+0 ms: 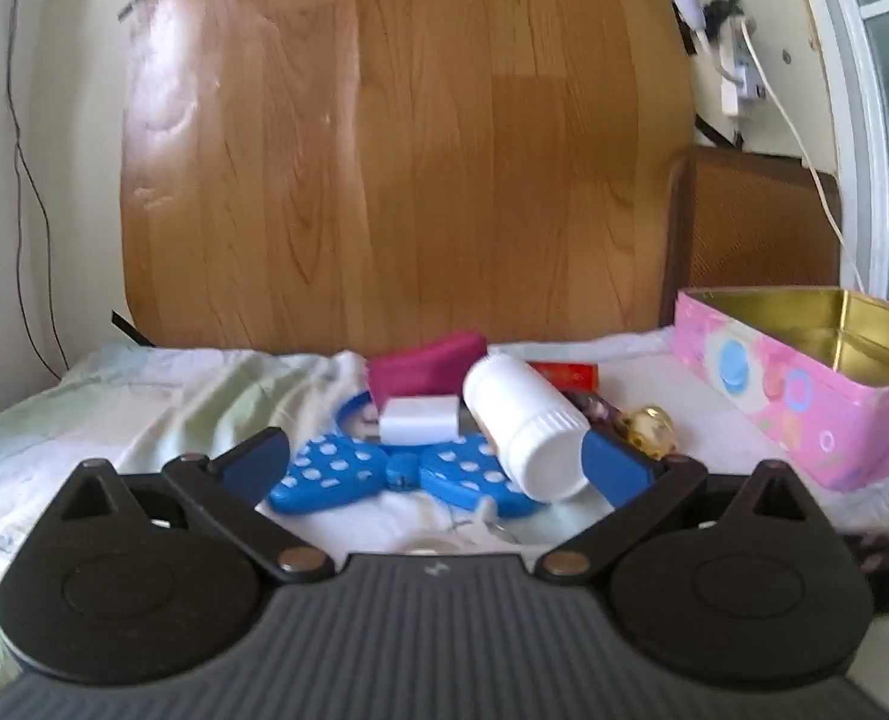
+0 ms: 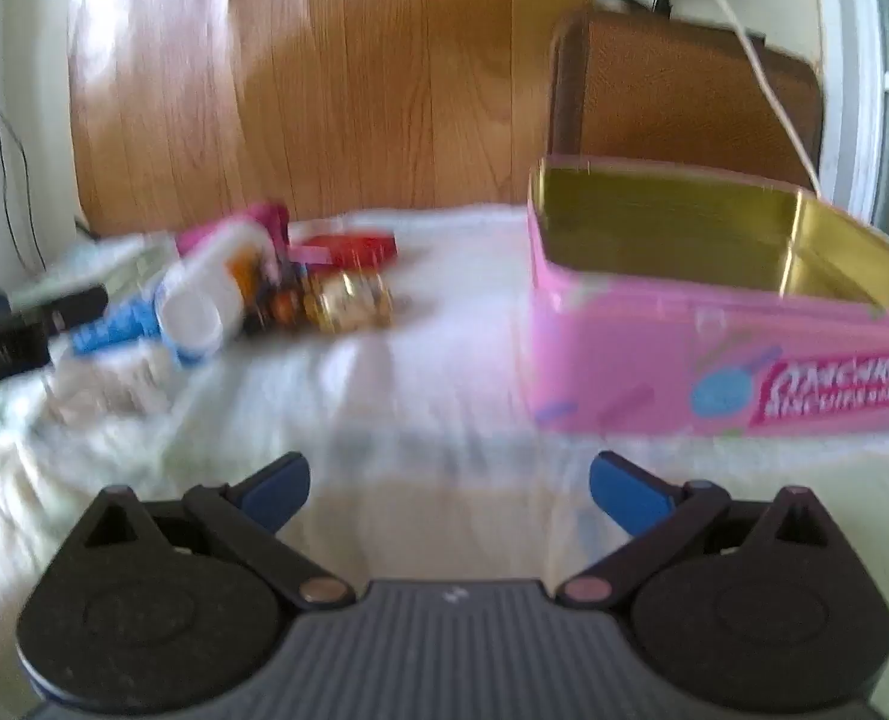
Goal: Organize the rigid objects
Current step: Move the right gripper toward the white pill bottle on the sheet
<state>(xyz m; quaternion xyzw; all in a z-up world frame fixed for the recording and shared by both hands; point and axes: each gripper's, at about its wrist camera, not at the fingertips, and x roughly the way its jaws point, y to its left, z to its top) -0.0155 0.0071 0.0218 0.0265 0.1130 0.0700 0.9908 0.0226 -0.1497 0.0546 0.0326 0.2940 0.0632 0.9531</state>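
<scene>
**K:** Left wrist view first: left gripper point(image 1: 435, 462) is spread as wide as it goes, holding nothing. White bottle point(image 1: 525, 429) lies on its side at 1 o'clock from the gap, cap end close by the right pad. Blue spotted bow point(image 1: 348, 471) sits dead ahead at 12, white block point(image 1: 418, 420) just behind it, magenta pouch point(image 1: 423, 369) further back.

**R:** Tin?

**K:** Pink tin point(image 1: 804, 396) at 2 o'clock, lid off, gold inside, looks empty. Likely the drop target.

**R:** Right wrist view?

**K:** Blurry. Right gripper point(image 2: 449, 489) also fully spread, empty, only the white cloth point(image 2: 432, 360) between the jaws. Pile at 10 o'clock, well apart. Tin at 1–2 o'clock, near. Gold trinket point(image 2: 348, 300) on the pile's tin-side edge.

**R:** So?

**K:** My read: nothing sorted yet; the left is lined up for a first pick.
</scene>
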